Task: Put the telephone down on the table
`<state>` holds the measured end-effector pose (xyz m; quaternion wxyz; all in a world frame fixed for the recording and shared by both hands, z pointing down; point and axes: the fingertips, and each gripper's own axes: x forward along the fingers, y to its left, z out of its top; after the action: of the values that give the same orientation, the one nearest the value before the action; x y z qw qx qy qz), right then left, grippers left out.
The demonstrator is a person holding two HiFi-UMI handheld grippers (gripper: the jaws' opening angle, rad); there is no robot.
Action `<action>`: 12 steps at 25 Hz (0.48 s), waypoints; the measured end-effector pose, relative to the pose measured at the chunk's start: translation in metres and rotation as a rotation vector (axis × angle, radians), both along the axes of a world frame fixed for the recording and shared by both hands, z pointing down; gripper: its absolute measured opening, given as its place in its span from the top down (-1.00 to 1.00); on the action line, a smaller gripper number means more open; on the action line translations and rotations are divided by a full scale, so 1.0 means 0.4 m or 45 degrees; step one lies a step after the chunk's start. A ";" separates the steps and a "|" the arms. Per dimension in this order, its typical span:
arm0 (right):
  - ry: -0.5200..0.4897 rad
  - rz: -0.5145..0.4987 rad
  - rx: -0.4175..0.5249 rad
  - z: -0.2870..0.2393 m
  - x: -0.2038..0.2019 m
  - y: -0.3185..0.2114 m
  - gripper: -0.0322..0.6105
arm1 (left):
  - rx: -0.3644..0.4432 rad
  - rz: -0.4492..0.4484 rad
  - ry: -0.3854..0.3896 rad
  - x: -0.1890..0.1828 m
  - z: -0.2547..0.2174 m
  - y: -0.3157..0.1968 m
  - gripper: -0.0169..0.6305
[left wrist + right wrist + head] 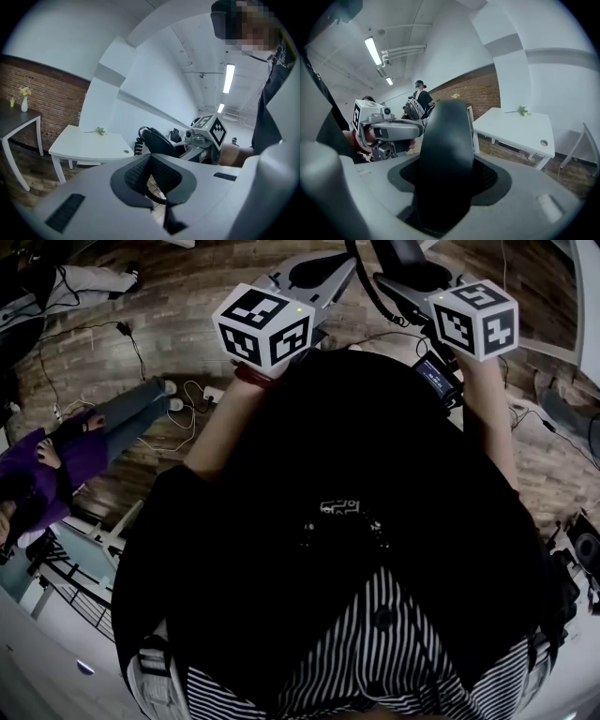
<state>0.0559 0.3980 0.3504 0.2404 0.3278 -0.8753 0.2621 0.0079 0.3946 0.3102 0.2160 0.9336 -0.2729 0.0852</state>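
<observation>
The right gripper view shows plainly what the head view barely catches: the right gripper (pixel 445 187) is clamped round the black telephone (pixel 443 140), held in the air well apart from the white table (pixel 520 129). The left gripper (pixel 150 161) is pinched together on nothing. A flower sprig (pixel 100 131) lies on that table.

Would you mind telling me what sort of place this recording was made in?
Most likely an indoor office or lab-style workspace: a white table stands near a brick wall, strip lights run along the ceiling, and cables trail over a wooden floor.
</observation>
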 end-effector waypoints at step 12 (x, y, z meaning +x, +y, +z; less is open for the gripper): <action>0.005 0.004 -0.010 0.009 0.031 -0.045 0.04 | -0.008 0.008 0.007 0.019 0.009 -0.048 0.94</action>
<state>0.0684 0.3799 0.3538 0.2429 0.3287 -0.8733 0.2652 0.0156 0.3752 0.3140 0.2194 0.9341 -0.2690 0.0841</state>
